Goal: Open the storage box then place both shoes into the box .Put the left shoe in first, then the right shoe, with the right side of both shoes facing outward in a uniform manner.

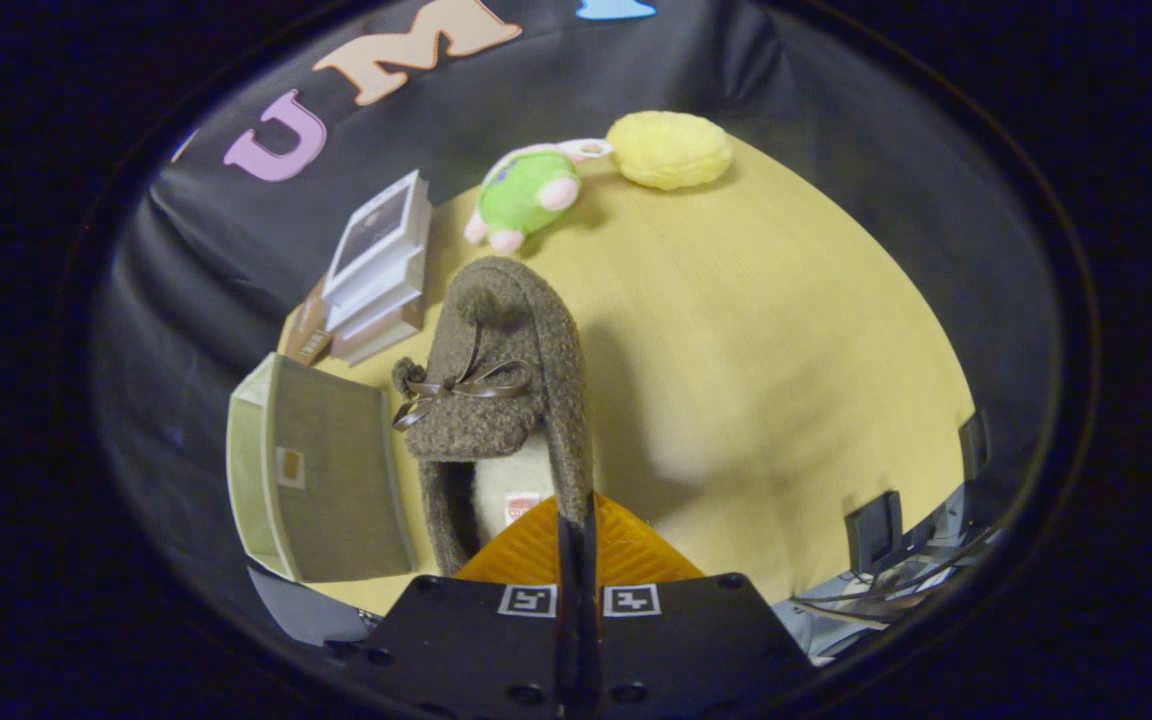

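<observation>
A fuzzy brown slipper (501,380) with a brown ribbon bow hangs above the wooden table (766,340), its toe pointing away from me. My gripper (576,515) is shut on the slipper's heel-side rim, with the pale lining and a small label just left of the fingers. To the slipper's left stands the grey-green storage box (321,470), seen from above with its lid down. The second shoe is hidden from me.
Beyond the box sits a stack of white and brown boxes (376,270). A green and pink plush toy (526,195) and a yellow plush cushion (669,150) lie at the far side of the table. Dark brackets (873,530) stand at the near right edge.
</observation>
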Action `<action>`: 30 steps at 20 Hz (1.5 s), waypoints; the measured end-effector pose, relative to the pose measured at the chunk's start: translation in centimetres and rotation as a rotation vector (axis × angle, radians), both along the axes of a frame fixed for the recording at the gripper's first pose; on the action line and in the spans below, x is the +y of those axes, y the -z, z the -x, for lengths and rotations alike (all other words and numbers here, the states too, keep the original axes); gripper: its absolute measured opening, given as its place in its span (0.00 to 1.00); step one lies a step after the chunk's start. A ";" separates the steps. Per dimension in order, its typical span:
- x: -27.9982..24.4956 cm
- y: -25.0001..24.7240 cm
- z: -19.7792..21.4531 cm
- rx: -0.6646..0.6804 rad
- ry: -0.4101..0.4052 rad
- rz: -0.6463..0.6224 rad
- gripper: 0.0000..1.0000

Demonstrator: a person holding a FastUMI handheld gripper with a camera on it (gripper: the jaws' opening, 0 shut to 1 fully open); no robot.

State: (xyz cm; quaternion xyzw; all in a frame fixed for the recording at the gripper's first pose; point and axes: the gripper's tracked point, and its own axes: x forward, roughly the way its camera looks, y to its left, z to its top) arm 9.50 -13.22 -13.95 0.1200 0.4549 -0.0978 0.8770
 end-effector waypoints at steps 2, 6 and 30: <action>2.7 -2.3 0.0 -0.039 -0.041 -0.023 0.03; 9.8 -5.5 -0.1 -0.087 -0.148 -0.076 0.03; 29.1 7.5 -4.2 0.094 -0.159 0.089 0.03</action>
